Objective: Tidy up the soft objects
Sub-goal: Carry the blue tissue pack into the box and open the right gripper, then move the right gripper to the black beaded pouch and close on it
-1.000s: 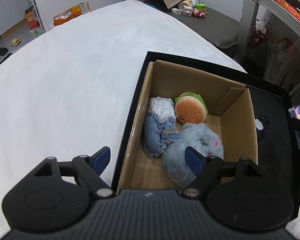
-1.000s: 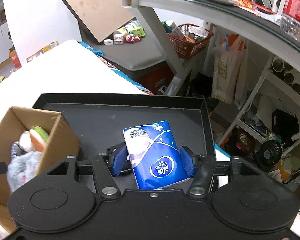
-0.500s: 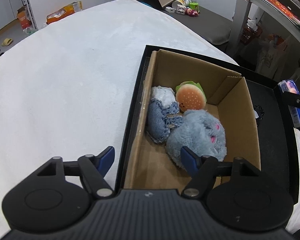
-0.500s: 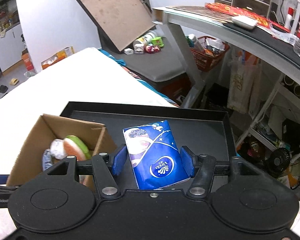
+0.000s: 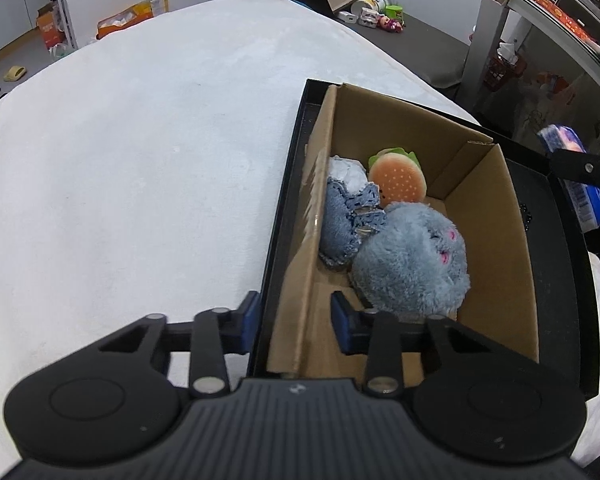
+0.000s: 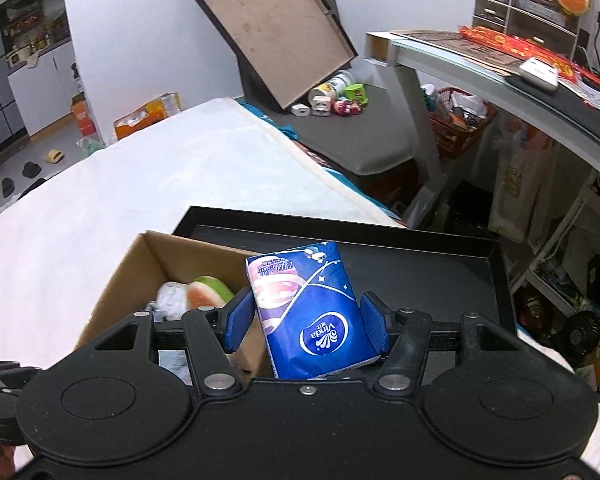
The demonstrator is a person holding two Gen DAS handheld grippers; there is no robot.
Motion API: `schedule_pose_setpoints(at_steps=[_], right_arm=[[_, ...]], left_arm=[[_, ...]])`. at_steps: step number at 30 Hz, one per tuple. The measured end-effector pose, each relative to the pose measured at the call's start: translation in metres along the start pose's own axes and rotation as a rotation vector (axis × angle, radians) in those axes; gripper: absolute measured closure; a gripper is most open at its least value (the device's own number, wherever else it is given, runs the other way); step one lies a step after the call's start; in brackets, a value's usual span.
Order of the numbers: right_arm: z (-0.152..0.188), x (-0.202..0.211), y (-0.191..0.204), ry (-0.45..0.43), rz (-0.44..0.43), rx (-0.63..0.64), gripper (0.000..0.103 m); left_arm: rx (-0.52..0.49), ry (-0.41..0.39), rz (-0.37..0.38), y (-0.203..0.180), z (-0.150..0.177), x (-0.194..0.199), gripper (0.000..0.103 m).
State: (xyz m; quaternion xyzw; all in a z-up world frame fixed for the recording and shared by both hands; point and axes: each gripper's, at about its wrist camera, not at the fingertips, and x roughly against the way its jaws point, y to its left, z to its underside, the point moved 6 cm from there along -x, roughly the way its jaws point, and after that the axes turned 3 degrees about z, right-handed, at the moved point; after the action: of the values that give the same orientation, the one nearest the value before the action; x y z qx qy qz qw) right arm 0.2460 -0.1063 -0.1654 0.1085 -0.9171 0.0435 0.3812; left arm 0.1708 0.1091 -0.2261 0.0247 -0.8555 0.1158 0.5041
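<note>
Left gripper [image 5: 294,323]: I've got its jaws apart and straddling the near left wall of the open brown cardboard box [image 5: 496,240], one blue pad outside the wall, one inside; whether the pads actually touch the wall I can't tell. Looks like a brace on the box, not a pick.

Inside the box, left to right: white crumpled cloth bundle [image 5: 346,170] at the far left, denim-blue fabric piece [image 5: 346,220] just in front of it, orange-and-green plush burger [image 5: 398,178] beside the white bundle, fluffy grey-blue plush ball with pink marks [image 5: 412,258] nearest the left gripper. Box sits in the black shallow tray [image 6: 440,264] on the white cloth-covered table [image 5: 140,160].

Right gripper [image 6: 306,322]: closed down on the blue plastic-wrapped Vinda tissue pack [image 6: 310,312], pads on both long sides, pack lifted above the tray just right of the box.

Progress, my read: four soft items boxed, tissue pack is the last one visible. Remaining: carry it left over the box rim and release into the free space on the right side of the box.
</note>
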Motion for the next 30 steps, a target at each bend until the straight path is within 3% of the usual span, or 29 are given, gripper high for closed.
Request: schedule_pose_setpoints(at_steps=[4, 16, 21, 30], right_arm=[[-0.001, -0.002, 0.014, 0.005, -0.017, 0.007, 0.046], [-0.008, -0.014, 0.037, 0.027, -0.111, -0.095, 0.042], [-0.004, -0.017, 0.028, 0.039, -0.087, -0.127, 0.034], [0.013, -0.016, -0.002, 0.064, -0.041, -0.172, 0.029]], left_arm=[[0.005, 0.002, 0.020, 0.002, 0.003, 0.000, 0.085], [0.015, -0.016, 0.045, 0.006, 0.001, 0.005, 0.089], [0.011, -0.018, 0.046, 0.007, 0.002, 0.005, 0.089], [0.012, -0.015, 0.041, 0.005, 0.000, 0.003, 0.090]])
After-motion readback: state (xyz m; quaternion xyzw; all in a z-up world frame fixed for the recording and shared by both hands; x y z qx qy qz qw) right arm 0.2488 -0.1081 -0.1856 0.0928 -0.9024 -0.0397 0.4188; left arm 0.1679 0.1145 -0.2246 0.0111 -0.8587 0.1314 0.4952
